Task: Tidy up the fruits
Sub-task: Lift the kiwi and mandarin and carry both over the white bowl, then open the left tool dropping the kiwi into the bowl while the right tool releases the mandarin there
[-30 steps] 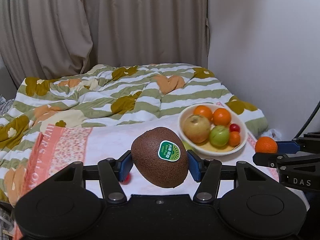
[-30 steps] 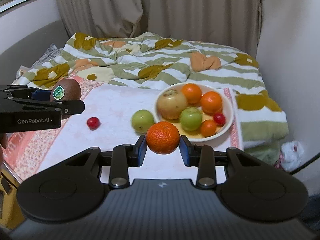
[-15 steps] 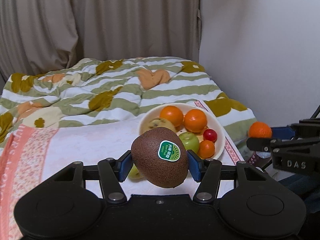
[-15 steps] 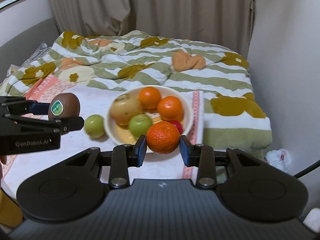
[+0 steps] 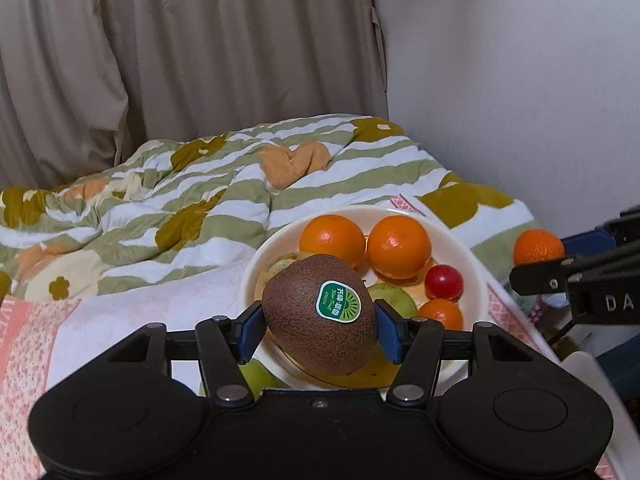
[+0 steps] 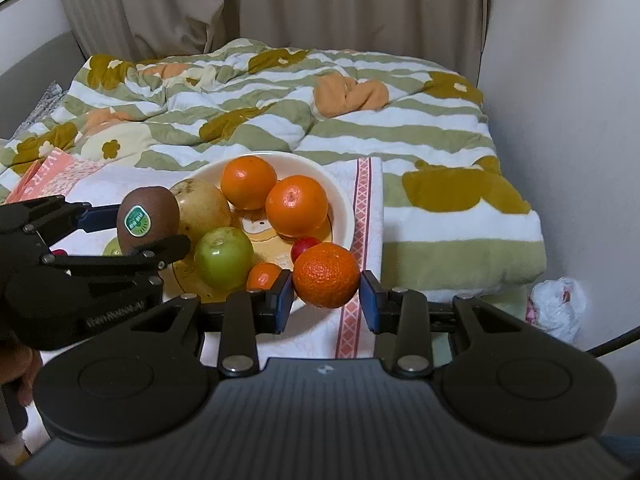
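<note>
The left tool (image 5: 319,326) clamps a stickered kiwi (image 5: 320,314) between its blue pads, held over the near left rim of the white bowl (image 6: 344,208). The right tool (image 6: 326,302) grips a mandarin (image 6: 326,275) just off the bowl's near right rim. Inside the bowl lie two oranges (image 6: 296,205), a pear (image 6: 204,206), a green apple (image 6: 223,258) and a cherry tomato (image 5: 443,282). The bowl sits on a cloth on the bed (image 6: 440,184).

From my left wrist view the kiwi (image 5: 320,314) covers most of the pear (image 5: 280,266) and the green apple (image 5: 394,300). The right gripper (image 5: 538,260) runs off the frame edge, its lettering cut short.
</note>
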Available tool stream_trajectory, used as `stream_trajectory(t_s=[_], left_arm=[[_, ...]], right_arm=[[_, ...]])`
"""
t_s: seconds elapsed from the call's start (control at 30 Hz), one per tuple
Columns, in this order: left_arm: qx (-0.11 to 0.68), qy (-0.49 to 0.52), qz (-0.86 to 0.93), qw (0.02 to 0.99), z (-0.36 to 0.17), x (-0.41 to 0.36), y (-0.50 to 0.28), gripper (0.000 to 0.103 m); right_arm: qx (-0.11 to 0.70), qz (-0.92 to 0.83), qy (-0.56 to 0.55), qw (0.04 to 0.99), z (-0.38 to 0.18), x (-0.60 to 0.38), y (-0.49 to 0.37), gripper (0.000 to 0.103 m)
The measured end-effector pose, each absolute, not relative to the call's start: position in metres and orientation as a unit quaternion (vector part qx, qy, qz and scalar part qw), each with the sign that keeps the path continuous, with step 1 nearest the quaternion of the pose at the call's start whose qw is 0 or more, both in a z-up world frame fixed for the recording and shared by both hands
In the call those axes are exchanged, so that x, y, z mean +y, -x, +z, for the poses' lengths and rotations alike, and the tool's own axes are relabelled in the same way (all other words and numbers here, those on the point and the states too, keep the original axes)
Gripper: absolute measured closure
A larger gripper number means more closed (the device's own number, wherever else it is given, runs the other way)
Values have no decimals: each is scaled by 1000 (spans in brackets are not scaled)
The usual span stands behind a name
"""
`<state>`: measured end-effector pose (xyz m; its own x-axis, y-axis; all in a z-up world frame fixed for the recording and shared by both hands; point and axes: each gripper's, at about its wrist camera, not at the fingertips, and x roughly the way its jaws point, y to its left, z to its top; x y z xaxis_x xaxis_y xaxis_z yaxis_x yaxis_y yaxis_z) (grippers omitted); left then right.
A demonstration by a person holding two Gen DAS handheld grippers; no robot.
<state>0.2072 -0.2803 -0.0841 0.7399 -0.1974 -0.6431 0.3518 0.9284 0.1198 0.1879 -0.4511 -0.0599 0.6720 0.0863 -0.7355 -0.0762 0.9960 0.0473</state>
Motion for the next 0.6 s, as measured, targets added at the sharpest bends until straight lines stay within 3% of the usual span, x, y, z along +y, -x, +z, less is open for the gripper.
stream_trajectory(t_s=[0.1, 0.23, 0.6], left_arm=[[330, -129, -144, 924, -92, -284, -208, 37], [315, -144, -146, 927, -90, -286, -203, 14], [334, -104, -132, 928, -64, -258, -193, 8]], right_arm=[[407, 45, -9, 912, -64, -449, -193, 52], [412, 44, -9, 910, -65, -448, -198, 52], [406, 59, -6, 912, -59, -443, -212, 52]])
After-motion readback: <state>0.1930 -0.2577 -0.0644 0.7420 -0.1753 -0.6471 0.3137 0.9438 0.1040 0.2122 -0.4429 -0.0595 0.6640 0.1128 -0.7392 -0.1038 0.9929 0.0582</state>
